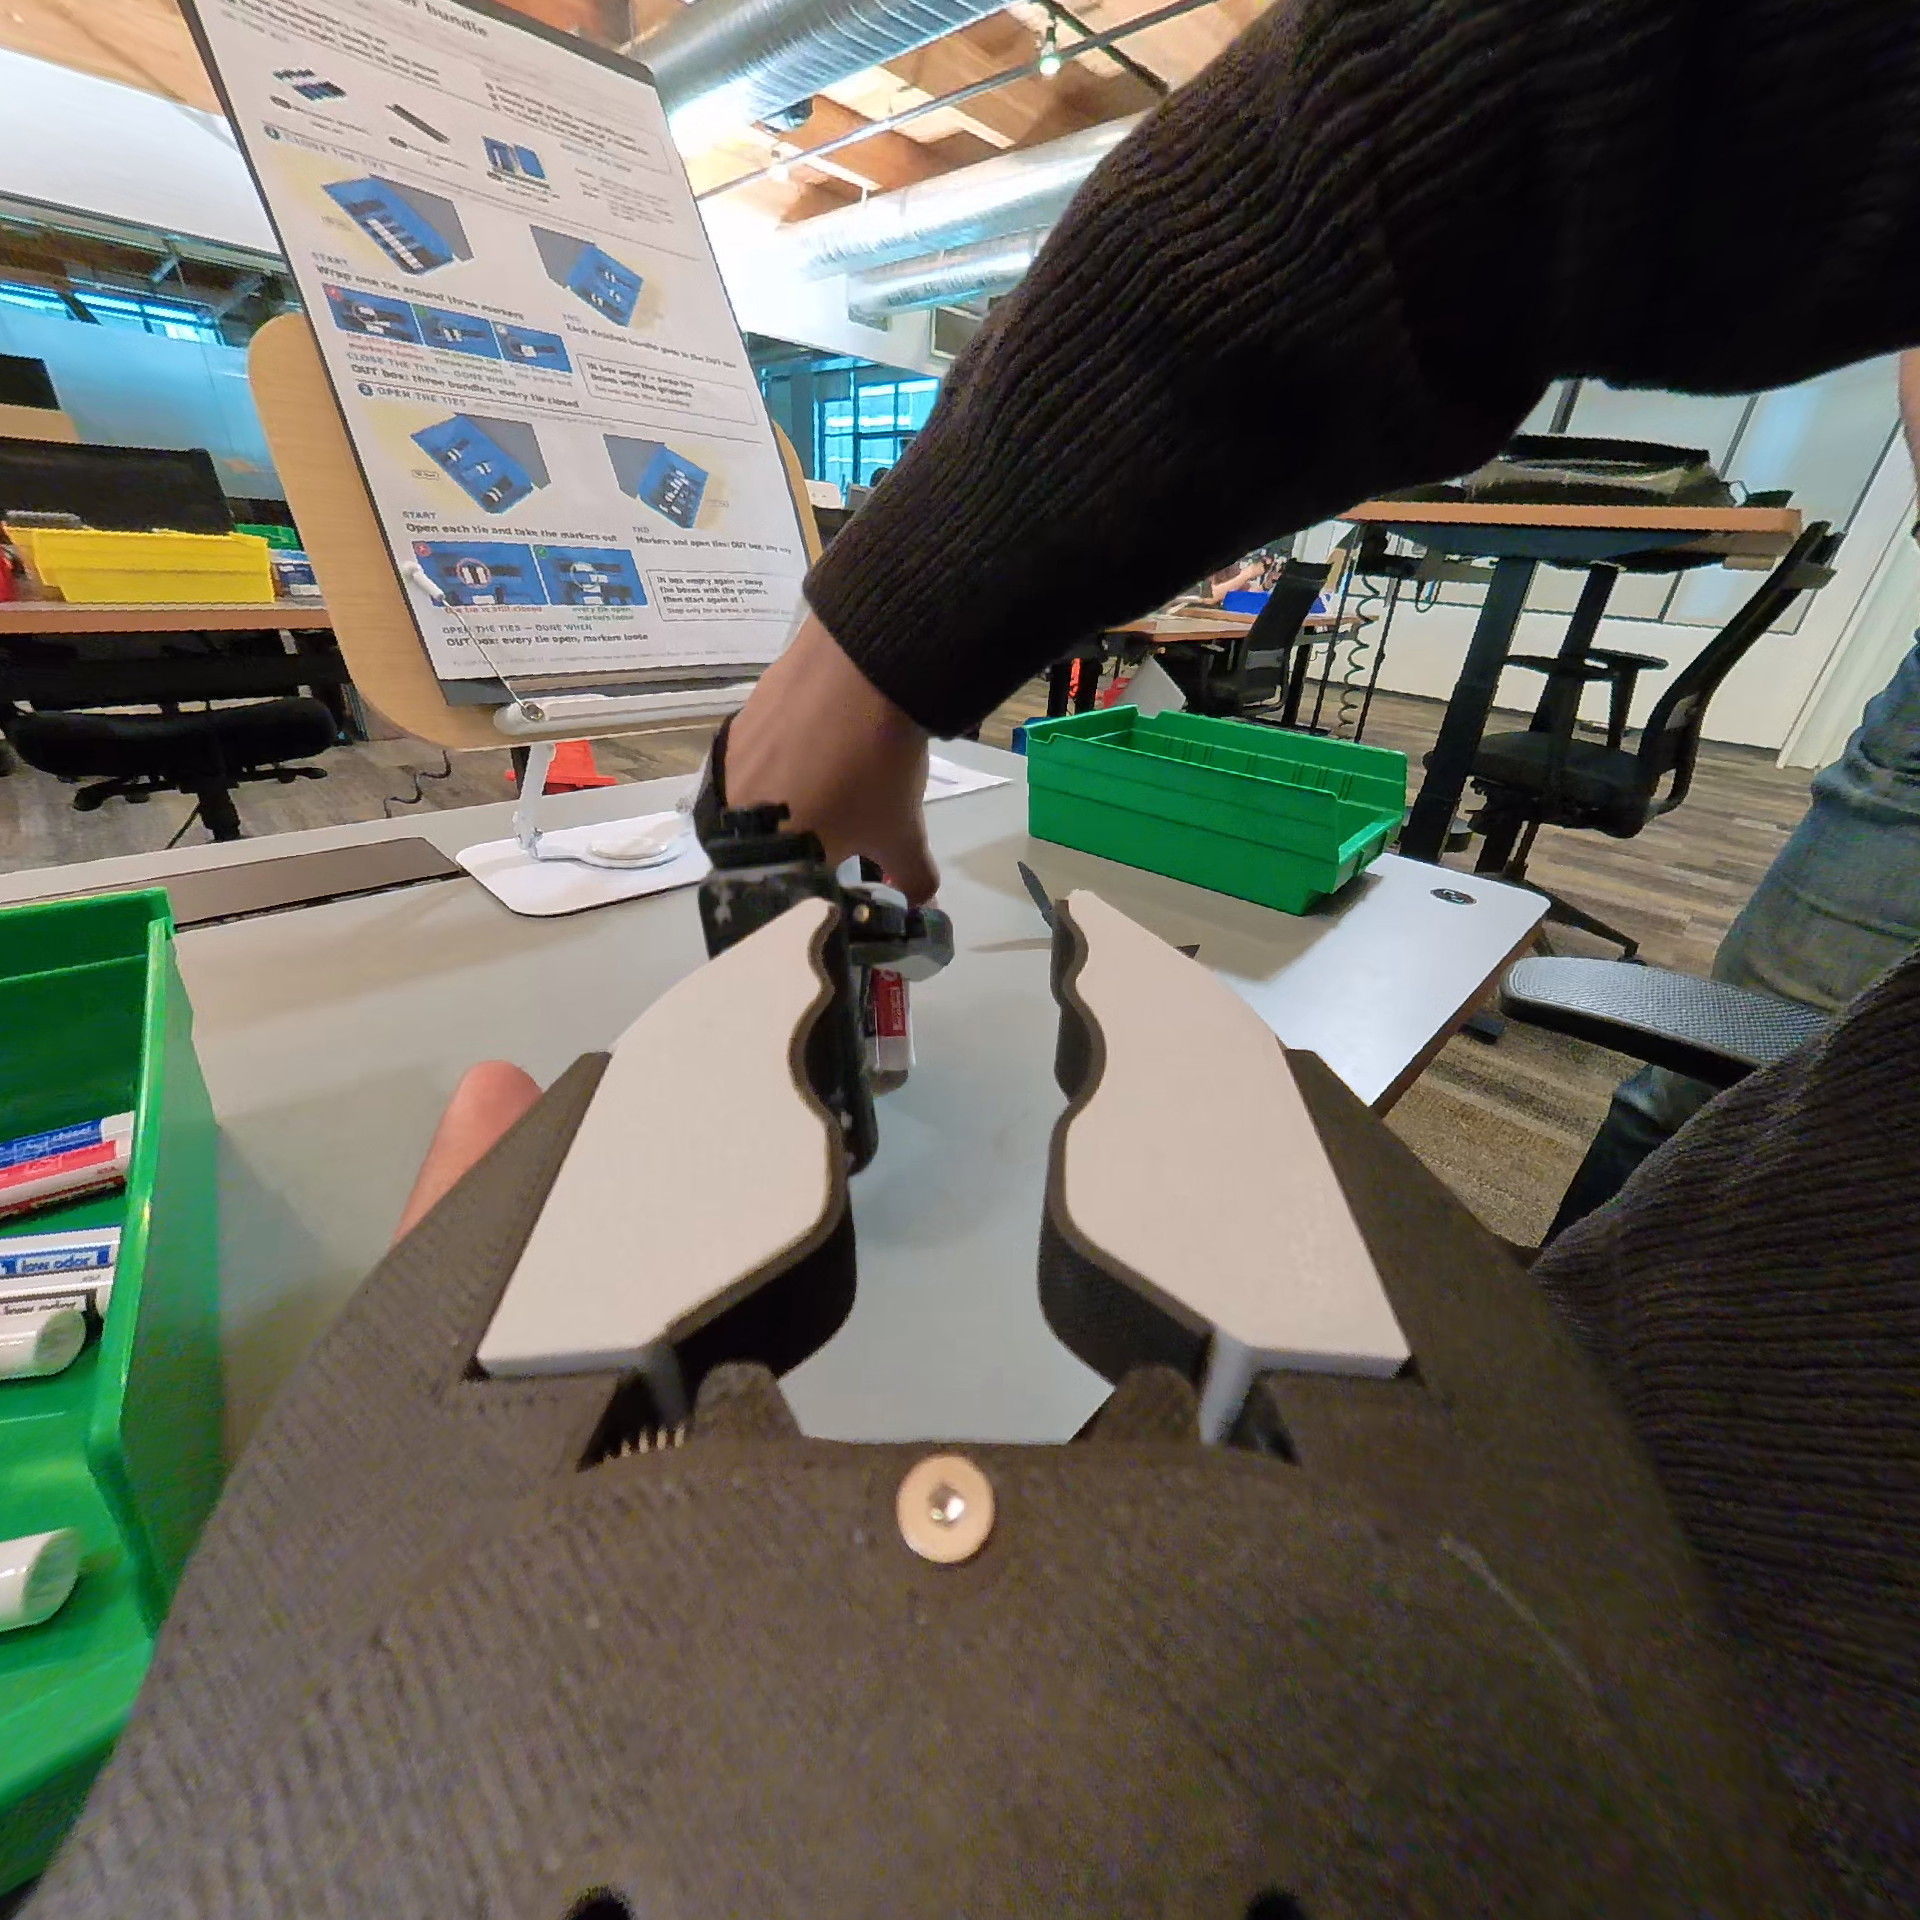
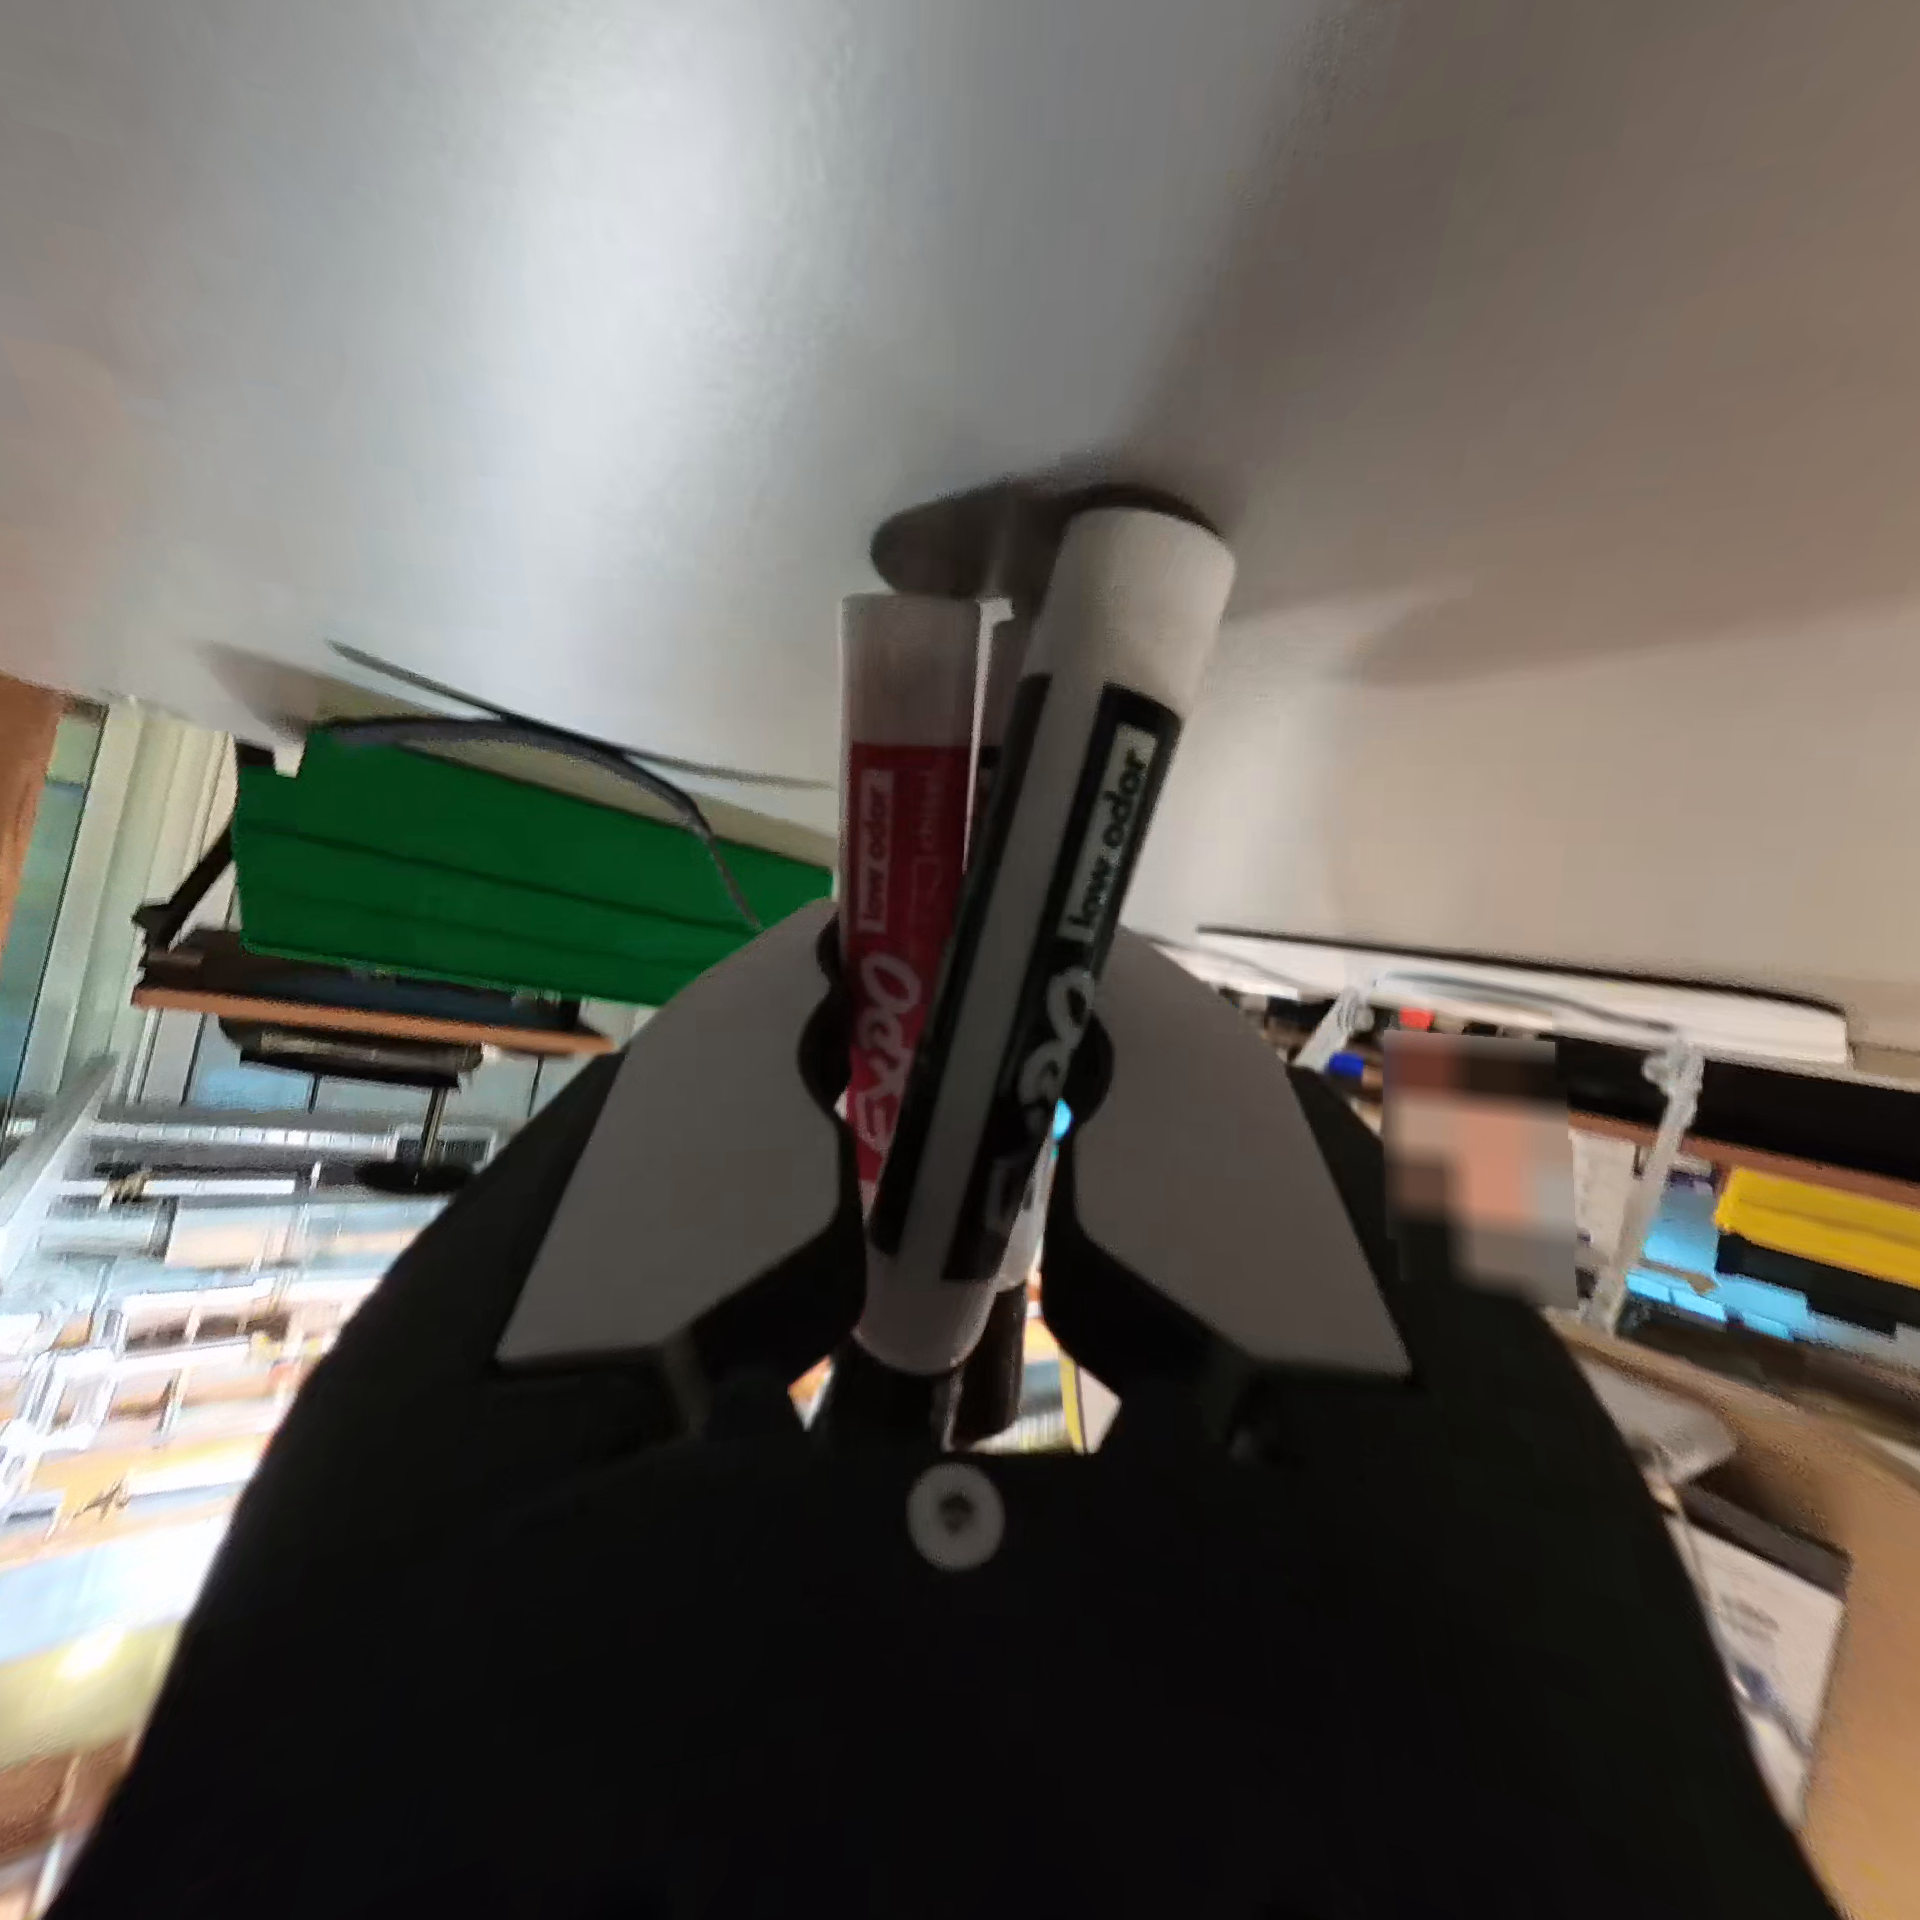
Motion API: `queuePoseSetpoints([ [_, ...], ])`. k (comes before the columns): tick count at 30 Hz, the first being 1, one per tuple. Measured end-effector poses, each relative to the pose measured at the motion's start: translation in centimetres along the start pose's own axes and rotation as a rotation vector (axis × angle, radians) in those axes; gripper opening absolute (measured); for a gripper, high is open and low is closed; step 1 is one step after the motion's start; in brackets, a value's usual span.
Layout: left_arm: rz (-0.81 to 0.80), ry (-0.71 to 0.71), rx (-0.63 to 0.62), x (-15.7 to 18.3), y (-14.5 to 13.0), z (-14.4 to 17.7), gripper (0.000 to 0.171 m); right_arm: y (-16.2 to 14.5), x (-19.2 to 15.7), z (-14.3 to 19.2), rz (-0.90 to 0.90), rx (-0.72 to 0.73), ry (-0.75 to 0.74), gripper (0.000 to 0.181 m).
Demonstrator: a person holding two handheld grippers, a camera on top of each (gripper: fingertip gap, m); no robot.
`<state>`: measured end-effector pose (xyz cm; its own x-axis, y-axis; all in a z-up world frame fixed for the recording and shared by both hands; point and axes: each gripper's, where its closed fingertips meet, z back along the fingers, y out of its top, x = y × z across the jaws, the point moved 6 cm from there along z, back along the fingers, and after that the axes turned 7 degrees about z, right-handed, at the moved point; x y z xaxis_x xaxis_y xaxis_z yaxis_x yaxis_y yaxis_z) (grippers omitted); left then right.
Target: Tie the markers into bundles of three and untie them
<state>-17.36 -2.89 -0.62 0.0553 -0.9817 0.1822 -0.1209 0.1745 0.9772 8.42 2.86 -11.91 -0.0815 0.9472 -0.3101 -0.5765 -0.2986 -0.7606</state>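
Note:
My right gripper (image 2: 971, 956) is shut on a bunch of markers, a red-labelled one (image 2: 899, 831) and a black-labelled one (image 2: 1091, 831), with a bit of blue behind them. It points down and their ends touch the grey table (image 2: 623, 364). In the left wrist view the right gripper (image 1: 868, 1039) stands just ahead, with the red marker (image 1: 891, 1023) showing. My left gripper (image 1: 945, 935) is open and empty, low over the table. A black tie (image 1: 1039, 894) lies on the table beyond; it also shows in the right wrist view (image 2: 582, 748).
A green bin (image 1: 94, 1403) with several markers (image 1: 62, 1153) sits at my left. Another green bin (image 1: 1216, 810) stands at the back right. An instruction sheet on a stand (image 1: 499, 364) is at the back. A person's sleeve (image 1: 1299, 364) reaches over the table. The grippers' ends are close to 30 centimeters from one another.

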Motion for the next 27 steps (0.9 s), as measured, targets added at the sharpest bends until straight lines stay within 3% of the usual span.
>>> queuePoseSetpoints([
  [12, 0.01, 0.021, -0.049, -0.2, -0.9, -0.5, 0.038, 0.0, -0.4, -0.9, -0.191, 0.614, -0.11, 0.038],
  [16, 0.043, 0.09, -0.164, -1.0, -2.4, -1.4, 0.038, 0.3, -0.8, -1.8, -0.252, 0.709, -0.121, 0.037],
  [22, 0.207, 0.151, -0.467, -2.7, -6.8, -4.5, 0.038, 0.5, -1.1, -2.3, -0.313, 0.772, -0.128, 0.038],
  [27, 0.311, 0.143, -0.562, -4.6, -9.3, -7.8, 0.036, 0.6, -1.1, -2.3, -0.312, 0.755, -0.122, 0.037],
])
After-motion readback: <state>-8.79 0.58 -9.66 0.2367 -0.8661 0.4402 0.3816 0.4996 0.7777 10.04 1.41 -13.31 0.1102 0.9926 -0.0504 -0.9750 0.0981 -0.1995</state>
